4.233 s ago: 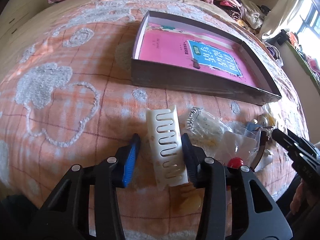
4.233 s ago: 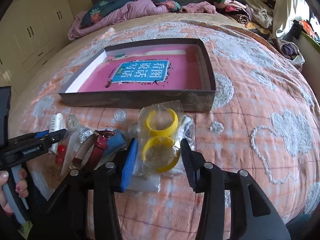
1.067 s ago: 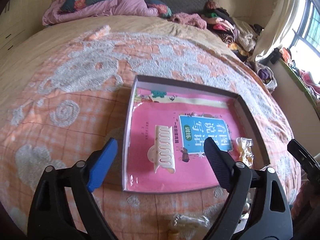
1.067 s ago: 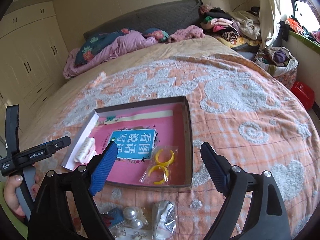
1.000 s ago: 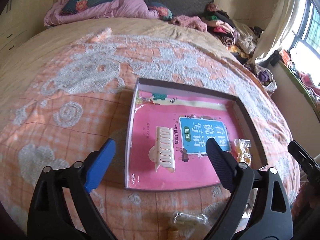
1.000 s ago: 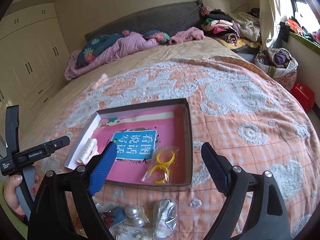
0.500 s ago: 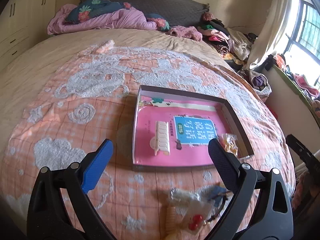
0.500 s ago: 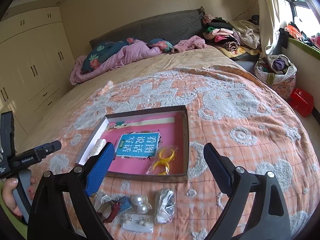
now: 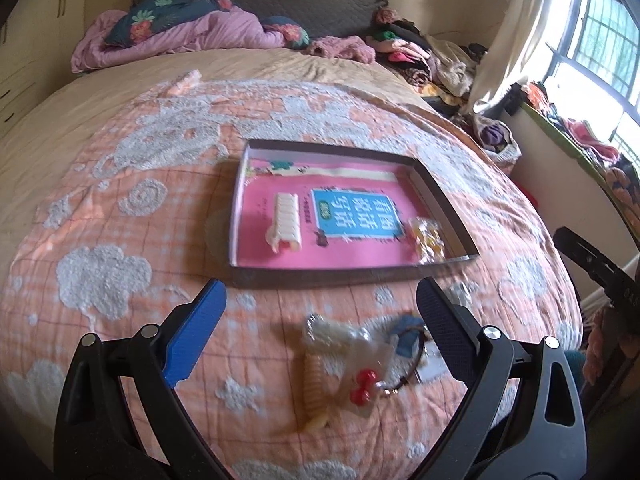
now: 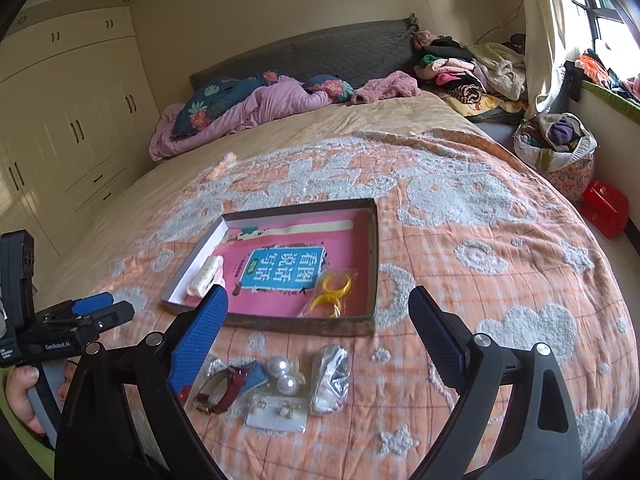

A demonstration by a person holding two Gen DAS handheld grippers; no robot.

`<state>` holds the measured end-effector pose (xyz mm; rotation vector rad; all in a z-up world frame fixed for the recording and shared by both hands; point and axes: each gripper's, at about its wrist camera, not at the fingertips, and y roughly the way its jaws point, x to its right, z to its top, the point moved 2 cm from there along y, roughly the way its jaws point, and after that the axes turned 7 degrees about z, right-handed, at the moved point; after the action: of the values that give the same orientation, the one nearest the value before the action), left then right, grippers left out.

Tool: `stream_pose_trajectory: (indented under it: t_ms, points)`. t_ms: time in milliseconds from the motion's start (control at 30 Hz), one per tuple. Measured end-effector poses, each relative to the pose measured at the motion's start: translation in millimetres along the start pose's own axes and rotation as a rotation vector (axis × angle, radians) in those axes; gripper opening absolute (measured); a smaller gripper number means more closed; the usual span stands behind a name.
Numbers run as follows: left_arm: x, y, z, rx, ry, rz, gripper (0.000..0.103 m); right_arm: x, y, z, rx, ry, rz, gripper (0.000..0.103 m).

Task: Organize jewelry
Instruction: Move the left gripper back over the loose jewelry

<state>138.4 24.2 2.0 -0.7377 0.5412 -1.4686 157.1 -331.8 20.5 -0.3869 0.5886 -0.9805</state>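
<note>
A: Where do the fingers stand?

B: The left gripper (image 9: 318,322) hangs above the near part of the bed, fingers spread wide with nothing between them. The right gripper (image 10: 316,322) is the same, released and bare, over the loose pieces.

A: And the jewelry?

B: Two pieces lie in the shallow dark cardboard box with a pink printed bottom (image 10: 374,264): a cream ridged hair clip (image 9: 285,222) near its left wall, and a clear bag of yellow plastic rings (image 10: 330,290) near its right front corner. The rest lies on the blanket in front of the box: a dark red strap watch (image 10: 224,392), two large white pearl beads (image 10: 282,374), a white card of small earrings (image 10: 276,410), a crumpled silvery bag (image 10: 330,376), and, in the left view, a cream coiled band (image 9: 314,384) beside a pair of red beads (image 9: 362,392).

A: Room to move?

B: The orange checked blanket with grey tufted clouds (image 10: 500,264) spreads open on all sides of the box. Its front wall stands between the loose pieces and the pink bottom.

A: The room?

B: A rumpled purple quilt (image 10: 256,114) lies at the grey headboard, cream wardrobes (image 10: 72,120) stand to the left, and piled clothes (image 10: 472,68) sit by the window.
</note>
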Motion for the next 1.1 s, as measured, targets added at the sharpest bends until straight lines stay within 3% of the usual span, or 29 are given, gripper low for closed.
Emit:
stream_pose_trajectory:
  t_ms: [833,1100]
  points:
    - [39,11,-53,-0.086,0.118,-0.031,0.089,3,3,-49,-0.096,-0.003,0.015,0.091]
    - [39,16,-64,-0.113,0.117,-0.056,0.080,2,10,-59,-0.127,-0.004,0.019,0.091]
